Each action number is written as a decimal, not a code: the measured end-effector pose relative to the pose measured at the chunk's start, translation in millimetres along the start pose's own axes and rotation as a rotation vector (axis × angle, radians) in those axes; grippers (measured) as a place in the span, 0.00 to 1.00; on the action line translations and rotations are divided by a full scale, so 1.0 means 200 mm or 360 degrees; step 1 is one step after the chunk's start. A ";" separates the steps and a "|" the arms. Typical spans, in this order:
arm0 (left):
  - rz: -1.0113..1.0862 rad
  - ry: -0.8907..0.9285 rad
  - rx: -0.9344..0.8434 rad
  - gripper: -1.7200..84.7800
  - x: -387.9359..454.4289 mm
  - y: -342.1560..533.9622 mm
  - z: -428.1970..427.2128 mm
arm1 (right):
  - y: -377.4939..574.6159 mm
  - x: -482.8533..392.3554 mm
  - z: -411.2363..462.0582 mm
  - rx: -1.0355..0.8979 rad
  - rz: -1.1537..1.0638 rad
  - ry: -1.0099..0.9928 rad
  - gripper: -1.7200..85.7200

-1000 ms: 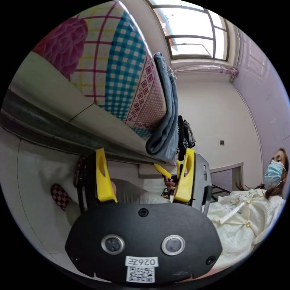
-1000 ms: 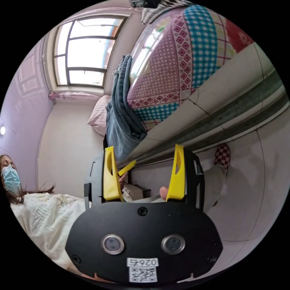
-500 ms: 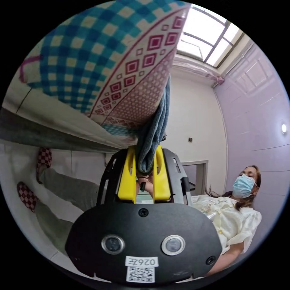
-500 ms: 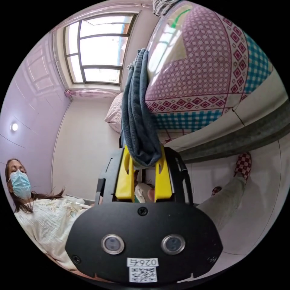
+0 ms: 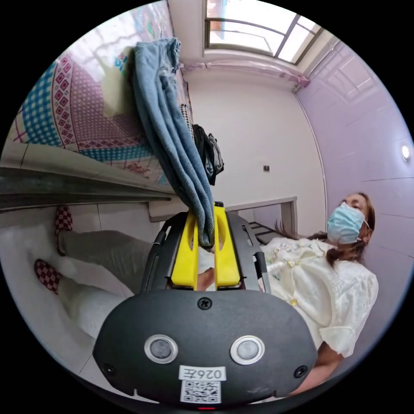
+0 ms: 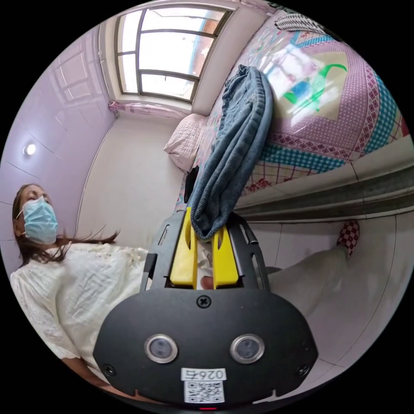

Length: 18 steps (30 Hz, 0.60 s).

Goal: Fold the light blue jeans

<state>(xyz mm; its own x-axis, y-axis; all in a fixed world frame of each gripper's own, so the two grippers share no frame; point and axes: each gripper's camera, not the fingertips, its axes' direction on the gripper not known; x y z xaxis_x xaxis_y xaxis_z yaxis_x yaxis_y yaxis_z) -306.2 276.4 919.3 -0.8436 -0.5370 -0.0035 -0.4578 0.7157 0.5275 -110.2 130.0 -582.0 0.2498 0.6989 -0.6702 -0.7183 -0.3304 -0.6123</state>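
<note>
Off the bed (image 6: 345, 112) | both grippers' jaws clamped on jeans (image 5: 172, 129) fold

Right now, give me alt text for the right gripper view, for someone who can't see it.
The right tool is shut on a bunched end of the light blue jeans, which trail up onto a patterned bed cover. A person in a white top is beside it, under a window.

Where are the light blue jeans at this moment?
The light blue jeans hang over the edge of the bed with the patterned cover. Their lower end is clamped in the left gripper and the right gripper.
</note>
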 end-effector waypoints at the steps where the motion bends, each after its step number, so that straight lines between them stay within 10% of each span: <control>1: 0.0029 -0.0025 -0.0065 0.09 0.07 0.05 0.00 | 0.05 -0.04 -0.04 -0.0029 0.0003 -0.0020 0.03; 18: 0.0390 0.0138 -0.0063 0.09 0.50 -0.98 -0.19 | -1.06 -0.42 -0.04 -0.0128 -0.0218 -0.0079 0.04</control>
<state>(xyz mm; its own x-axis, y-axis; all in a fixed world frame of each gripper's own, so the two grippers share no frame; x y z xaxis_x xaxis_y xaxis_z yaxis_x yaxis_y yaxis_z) -291.6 66.0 847.5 -0.8999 -0.3874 0.2004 -0.2302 0.8121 0.5362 27.1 136.0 -399.7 0.3079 0.7709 -0.5576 -0.6248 -0.2781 -0.7295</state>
